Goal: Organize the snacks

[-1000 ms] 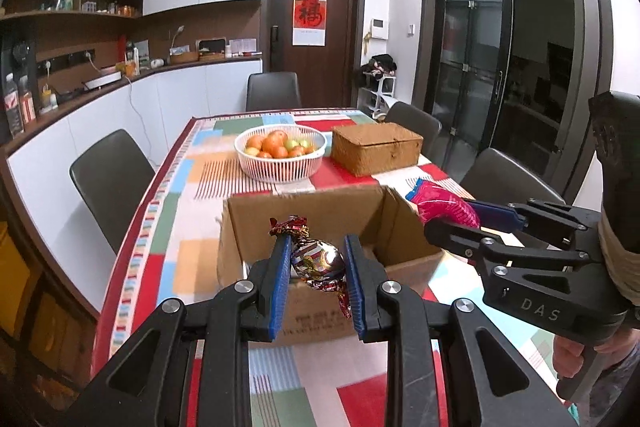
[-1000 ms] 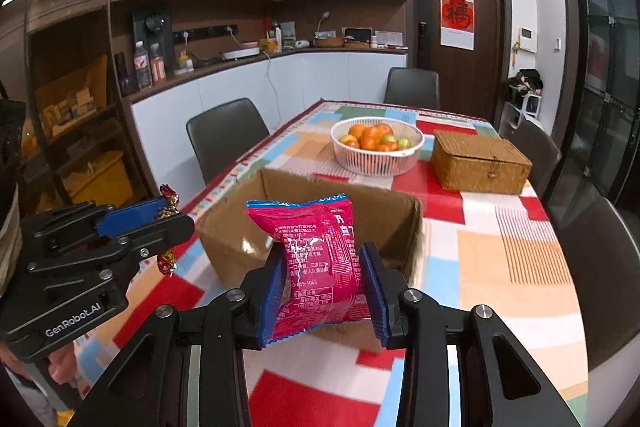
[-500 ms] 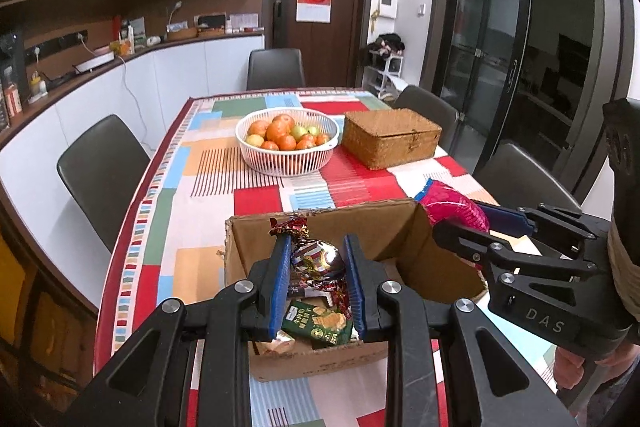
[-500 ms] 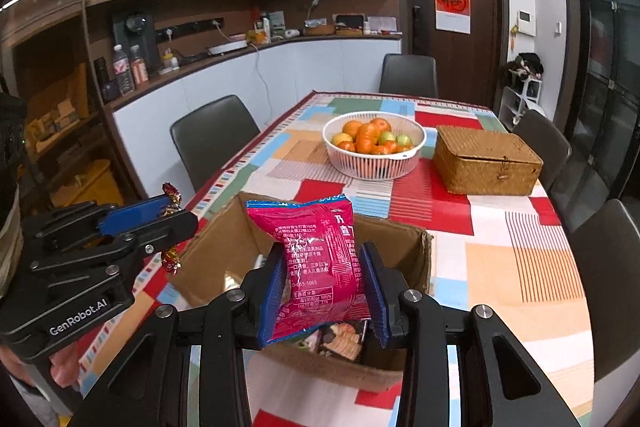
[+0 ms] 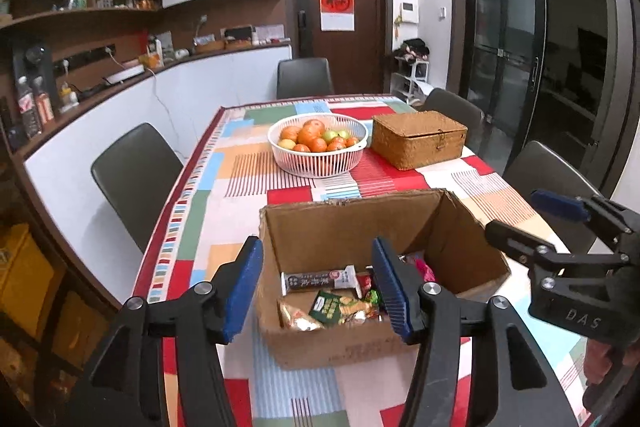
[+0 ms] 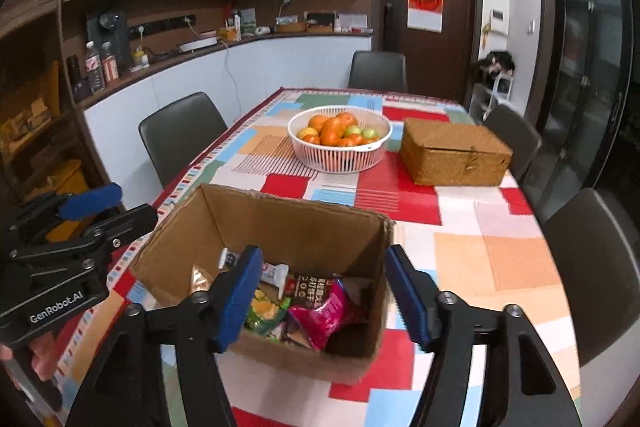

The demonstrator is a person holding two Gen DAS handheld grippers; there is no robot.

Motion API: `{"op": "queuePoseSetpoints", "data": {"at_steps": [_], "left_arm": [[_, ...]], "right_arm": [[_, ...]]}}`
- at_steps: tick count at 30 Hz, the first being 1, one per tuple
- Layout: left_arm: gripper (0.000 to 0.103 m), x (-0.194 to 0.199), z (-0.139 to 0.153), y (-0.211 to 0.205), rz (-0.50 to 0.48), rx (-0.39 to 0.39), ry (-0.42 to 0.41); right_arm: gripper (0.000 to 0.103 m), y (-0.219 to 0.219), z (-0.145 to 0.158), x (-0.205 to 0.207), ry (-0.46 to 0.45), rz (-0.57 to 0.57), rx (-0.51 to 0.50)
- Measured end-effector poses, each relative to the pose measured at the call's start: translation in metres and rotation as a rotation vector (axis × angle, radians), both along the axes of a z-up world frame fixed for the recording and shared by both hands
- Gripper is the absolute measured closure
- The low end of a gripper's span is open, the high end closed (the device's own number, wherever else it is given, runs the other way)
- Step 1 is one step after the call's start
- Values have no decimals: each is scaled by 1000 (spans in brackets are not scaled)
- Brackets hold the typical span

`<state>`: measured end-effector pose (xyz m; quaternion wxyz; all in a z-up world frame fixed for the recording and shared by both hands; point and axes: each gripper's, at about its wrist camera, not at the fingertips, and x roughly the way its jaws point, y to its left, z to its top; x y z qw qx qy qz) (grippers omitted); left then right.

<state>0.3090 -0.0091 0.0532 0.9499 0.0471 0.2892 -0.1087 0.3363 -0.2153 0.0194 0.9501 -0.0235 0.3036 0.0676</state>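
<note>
An open cardboard box [image 5: 352,223] [image 6: 288,223] sits on the table and holds several snack packets. A pink packet [image 6: 326,313] lies inside it at the right, beside a dark bar [image 5: 318,279] and green packets [image 5: 332,307]. My left gripper [image 5: 318,287] is open and empty above the box's near side. My right gripper [image 6: 326,291] is open and empty above the box too. Each gripper shows in the other's view, the right one [image 5: 532,219] and the left one [image 6: 108,207].
A white basket of fruit [image 5: 318,143] [image 6: 340,137] and a woven lidded box [image 5: 420,139] [image 6: 456,153] stand further back on the patchwork tablecloth [image 6: 492,239]. Dark chairs [image 5: 136,175] ring the table. A counter [image 5: 120,83] runs along the left wall.
Both grippers rose above the box and opened. The foil candy left my left gripper and the pink packet left my right gripper; the pink packet now lies in the box.
</note>
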Motion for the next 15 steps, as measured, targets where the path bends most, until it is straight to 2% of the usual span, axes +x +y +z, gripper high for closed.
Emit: {"op": "queuePoseSetpoints", "data": {"at_steps": [6,15], "left_arm": [[37,-51,3,2,11,6,-65],[19,-115,3,2,22,10,-132]], "right_arm": [[25,-4,6,-52,-88,-38,-29],[14,-10,7,-121,-163,-83,-11]]}}
